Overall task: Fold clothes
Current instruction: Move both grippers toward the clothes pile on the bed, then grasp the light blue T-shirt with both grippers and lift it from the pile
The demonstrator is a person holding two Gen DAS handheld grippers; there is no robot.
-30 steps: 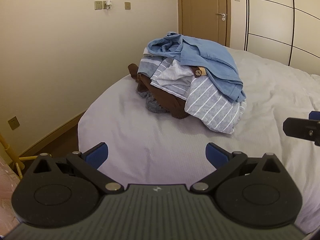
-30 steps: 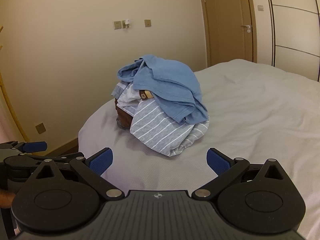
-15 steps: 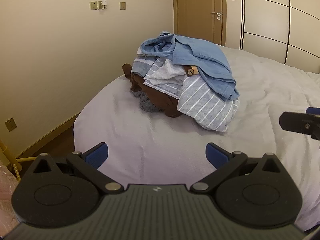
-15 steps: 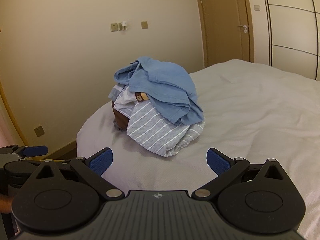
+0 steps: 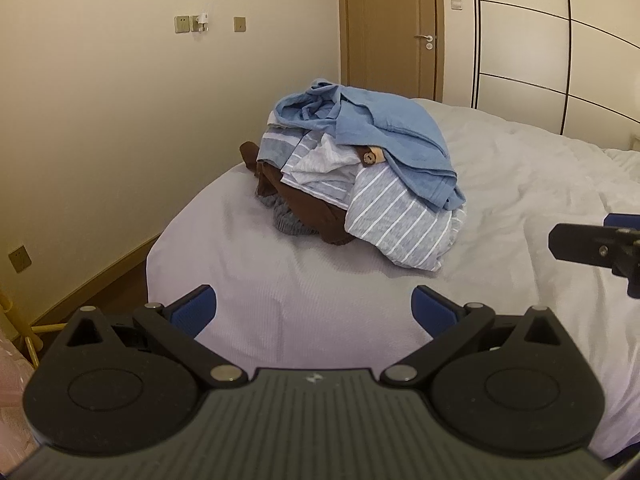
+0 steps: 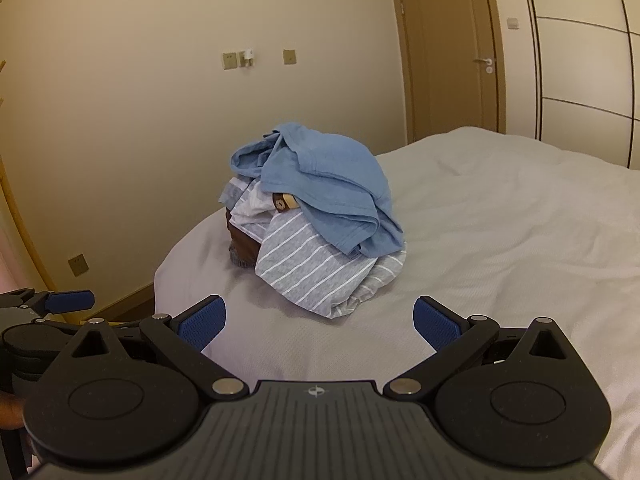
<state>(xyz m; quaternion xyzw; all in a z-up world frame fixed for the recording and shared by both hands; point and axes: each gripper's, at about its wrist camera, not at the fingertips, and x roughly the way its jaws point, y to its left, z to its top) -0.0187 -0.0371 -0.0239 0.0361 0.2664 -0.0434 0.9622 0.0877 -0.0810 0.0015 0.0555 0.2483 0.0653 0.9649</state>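
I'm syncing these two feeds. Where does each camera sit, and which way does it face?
Left wrist: behind the open left tongs, facing the clothes pile on the bed; the right tongs' tip pokes in at right.
Right wrist: behind the open right tongs, facing the pile; the left tongs show at left.
Shared: pile, bed, door.

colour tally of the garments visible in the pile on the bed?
Plain blue top: 1
Grey with white stripes: 1
Light fine-striped pieces: cannot separate, counted as 1
Brown garment: 1
Dark grey knit at the bottom: 1
Total: at least 5 visible; more may be buried.
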